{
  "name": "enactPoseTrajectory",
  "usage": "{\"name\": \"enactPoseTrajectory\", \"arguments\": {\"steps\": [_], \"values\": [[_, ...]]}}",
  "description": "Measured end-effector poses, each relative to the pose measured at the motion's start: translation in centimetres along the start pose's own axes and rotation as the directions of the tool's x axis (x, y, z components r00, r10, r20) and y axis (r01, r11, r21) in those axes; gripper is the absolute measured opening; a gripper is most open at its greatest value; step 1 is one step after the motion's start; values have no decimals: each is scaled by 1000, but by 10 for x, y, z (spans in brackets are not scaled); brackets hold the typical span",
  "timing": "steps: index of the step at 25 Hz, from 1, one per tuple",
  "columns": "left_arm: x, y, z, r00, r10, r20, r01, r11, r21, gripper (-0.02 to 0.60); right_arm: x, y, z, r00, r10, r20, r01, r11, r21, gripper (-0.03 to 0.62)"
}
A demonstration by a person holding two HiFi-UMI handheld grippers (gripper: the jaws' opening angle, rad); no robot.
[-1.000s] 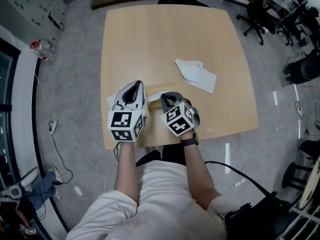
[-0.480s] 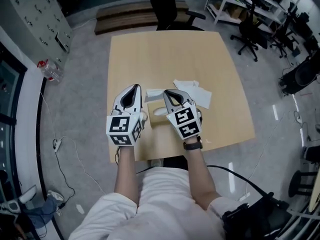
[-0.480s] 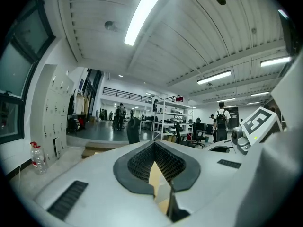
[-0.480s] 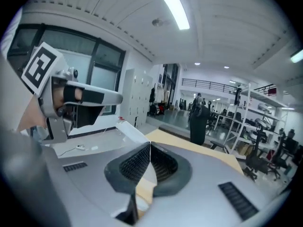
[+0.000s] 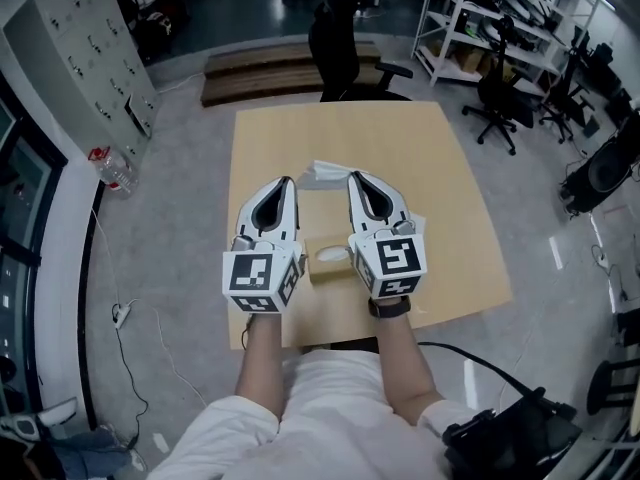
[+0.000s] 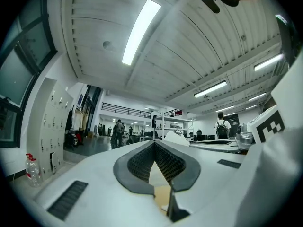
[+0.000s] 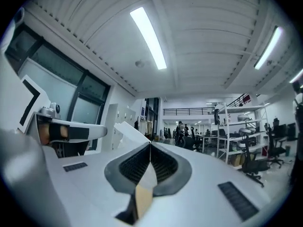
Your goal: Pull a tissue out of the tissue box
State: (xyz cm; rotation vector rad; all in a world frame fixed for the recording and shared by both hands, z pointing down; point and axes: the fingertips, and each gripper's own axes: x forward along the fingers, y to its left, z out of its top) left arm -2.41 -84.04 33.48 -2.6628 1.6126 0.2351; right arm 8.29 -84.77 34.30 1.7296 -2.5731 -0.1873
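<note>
Tongs, left [image 5: 287, 180]: closed, tips meeting, nothing seen pinched between them. They are held above the counter [image 5: 450, 178] and point away from the person, with the marker cube toward the person.

Tongs, right [image 5: 354, 174]: closed on an edge of the white tissue [image 5: 322, 172]. They sit just beside the left pair and point the same way.

Tissue box [image 5: 328, 258]: tan cardboard with the oval slot facing up. It stands on the counter near the front edge, below and between the two tongs.

Tissue: clear of the box, spread between the two tips and rising to the left of the right tip.

Counter: square, pale wood top, standing on a grey floor.

Beyond the counter:
- black office chair [image 5: 345, 43] at the far edge
- stack of wooden boards [image 5: 265, 68] on the floor behind it
- metal shelving [image 5: 470, 13] at far right
- plastic bottle [image 5: 112, 168] with a red cap, on the floor at left
</note>
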Motion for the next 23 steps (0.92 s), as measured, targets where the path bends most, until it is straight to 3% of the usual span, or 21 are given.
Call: {"name": "enactPoseTrajectory", "arguments": {"steps": [5, 16, 23], "values": [[9, 0, 7, 1000, -7, 21, 7, 1000, 13, 2, 3, -6, 14, 997, -39, 61, 37, 999, 24, 8], [0, -12, 9, 1000, -25, 18, 24, 999, 45, 2, -13, -11, 16, 996, -61, 64, 59, 998, 29, 8], [31, -1, -11, 996, -78, -42, 80, 996, 51, 2, 17, -26, 3, 995, -96, 28, 95, 995, 27, 8]]}}
